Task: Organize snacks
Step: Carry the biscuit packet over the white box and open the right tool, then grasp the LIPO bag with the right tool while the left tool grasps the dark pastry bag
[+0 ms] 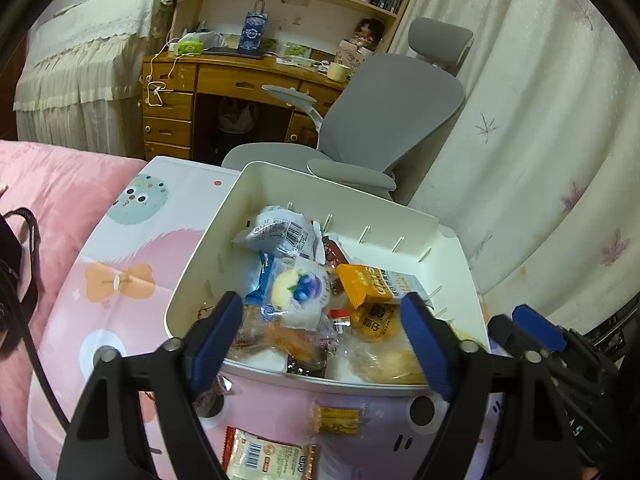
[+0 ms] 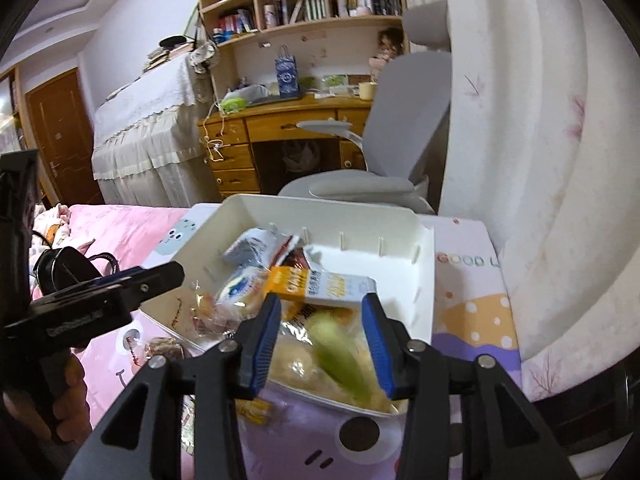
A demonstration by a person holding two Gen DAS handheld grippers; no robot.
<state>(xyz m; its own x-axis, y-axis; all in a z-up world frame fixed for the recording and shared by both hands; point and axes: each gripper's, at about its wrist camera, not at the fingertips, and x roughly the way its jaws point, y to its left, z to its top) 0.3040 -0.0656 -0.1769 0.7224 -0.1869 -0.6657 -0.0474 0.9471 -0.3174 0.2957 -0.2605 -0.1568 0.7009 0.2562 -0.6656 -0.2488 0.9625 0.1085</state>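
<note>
In the left wrist view, the left gripper (image 1: 320, 344) hangs spread wide and empty at the lower centre, above the white bin (image 1: 192, 264) heaped with snacks. Two packets (image 1: 338, 420) lie outside it at the bottom, on the pink mat (image 1: 120, 280).

In the right wrist view, the right gripper (image 2: 324, 340) gapes too, a blurred green packet (image 2: 340, 356) between its fingers, grip uncertain. Filling looks underway; next, reach down for the strays.

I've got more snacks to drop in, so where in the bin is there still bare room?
The bin has bare floor at its far right corner, between the orange packet and the right wall. A smaller gap lies along the left wall. The middle and near side are piled with snacks; both tongs hover open there.
</note>
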